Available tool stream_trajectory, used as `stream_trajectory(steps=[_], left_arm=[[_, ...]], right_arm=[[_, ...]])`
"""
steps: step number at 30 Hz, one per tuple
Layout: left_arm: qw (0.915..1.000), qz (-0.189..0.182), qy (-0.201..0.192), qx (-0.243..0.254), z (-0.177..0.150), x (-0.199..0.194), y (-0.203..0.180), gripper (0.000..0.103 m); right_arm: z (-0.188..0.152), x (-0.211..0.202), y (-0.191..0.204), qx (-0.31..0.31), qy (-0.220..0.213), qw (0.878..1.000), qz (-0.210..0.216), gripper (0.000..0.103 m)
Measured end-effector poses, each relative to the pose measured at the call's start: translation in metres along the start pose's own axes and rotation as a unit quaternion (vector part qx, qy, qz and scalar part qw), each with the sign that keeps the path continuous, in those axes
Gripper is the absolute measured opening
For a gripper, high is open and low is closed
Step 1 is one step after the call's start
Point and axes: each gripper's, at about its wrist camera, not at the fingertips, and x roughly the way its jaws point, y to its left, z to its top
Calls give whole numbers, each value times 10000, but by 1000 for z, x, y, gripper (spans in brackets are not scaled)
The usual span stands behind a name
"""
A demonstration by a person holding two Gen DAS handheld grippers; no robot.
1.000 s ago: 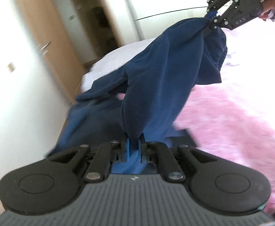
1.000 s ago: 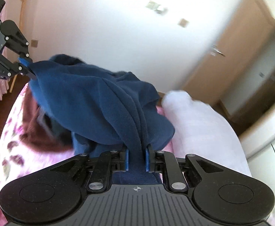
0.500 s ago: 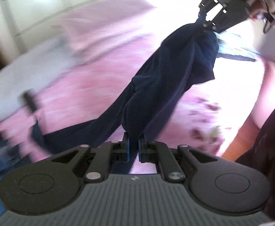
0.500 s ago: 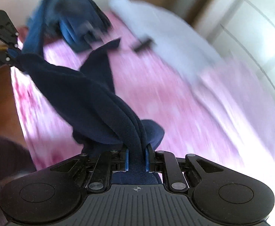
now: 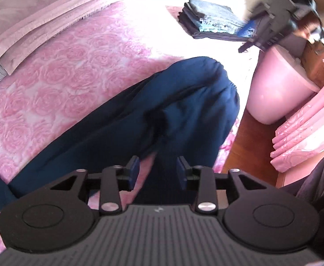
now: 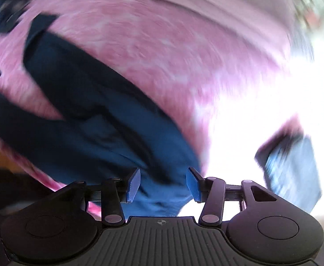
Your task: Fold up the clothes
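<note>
A dark navy garment [image 5: 153, 115] lies spread on the pink rose-patterned bedspread [image 5: 51, 75], its elastic waist end near the bed's right edge. My left gripper [image 5: 157, 173] is open just above the near part of the cloth, holding nothing. My right gripper [image 6: 163, 185] is open above the same garment [image 6: 91, 115]; this view is motion-blurred. The right gripper also shows in the left wrist view [image 5: 272, 22], open, above the bed's far right corner.
A stack of folded blue-grey clothes [image 5: 213, 20] sits at the far side of the bed and also shows in the right wrist view [image 6: 292, 168]. A pink pillow [image 5: 40, 15] lies at the head. A pink tub [image 5: 277, 88], pink curtain [image 5: 306, 128] and wooden floor [image 5: 246, 146] are right of the bed.
Both grippers held the navy garment stretched in the air between them. It now lies on the bed and both grippers have opened and let go.
</note>
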Motion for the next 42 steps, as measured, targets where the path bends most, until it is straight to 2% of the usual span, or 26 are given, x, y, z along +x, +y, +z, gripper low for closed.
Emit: stream_trajectory(steps=[3, 7, 9, 13, 17, 19, 21, 25, 27, 29, 31, 32, 33, 34, 35, 38, 42], left_arm=[[9997, -82, 57, 207, 20, 11, 23, 35], [9968, -370, 202, 681, 61, 46, 40, 45], [9945, -522, 255, 872, 87, 70, 46, 50], [9923, -898, 306, 796, 149, 122, 55, 51], [9891, -1273, 511, 536, 210, 186, 50, 51], [9866, -1399, 724, 431, 235, 225, 45, 51], [9826, -1536, 941, 459, 256, 263, 37, 51], [9673, -1847, 1431, 986, 280, 333, 10, 50], [9550, -1983, 1775, 1308, 284, 361, -2, 49], [9427, -1984, 1980, 1807, 279, 372, -17, 46], [9287, -1957, 2143, 2306, 275, 381, -31, 45], [9237, -1885, 2127, 2567, 272, 378, -36, 33], [9184, -1832, 2119, 2795, 270, 374, -40, 10], [9134, -1837, 2128, 2944, 268, 369, -43, 3], [9119, -1840, 2075, 3026, 268, 361, -43, 3], [9265, -1638, 1595, 2989, 278, 332, -30, 3], [9459, -1311, 910, 2824, 300, 292, -6, 3]], right_arm=[[-6, 6, -14, 1004, 106, 9948, 95, 52], [-28, 13, -27, 2106, 121, 9775, 64, 58], [-35, 25, -33, 2586, 127, 9659, 94, 61], [-53, 64, -53, 3549, 83, 9341, 385, 61], [-75, 94, -82, 3970, -33, 9139, 850, 61], [-84, 115, -93, 4094, 7, 9064, 1042, 60], [-94, 136, -98, 4341, 72, 8931, 1181, 60], [-122, 162, -108, 5027, -7, 8523, 1448, 60], [-138, 173, -105, 5335, -26, 8295, 1652, 60], [-149, 180, -97, 5551, 26, 8133, 1741, 60], [-157, 181, -91, 5768, -129, 7969, 1792, 60], [-160, 180, -89, 5870, -219, 7891, 1800, 60], [-163, 179, -88, 5969, -305, 7812, 1803, 60], [-165, 178, -86, 6058, -357, 7747, 1777, 60], [-167, 177, -84, 6140, -404, 7687, 1747, 59], [-165, 170, -78, 6213, -381, 7667, 1571, 33], [-162, 161, -73, 6163, -206, 7751, 1374, 11]])
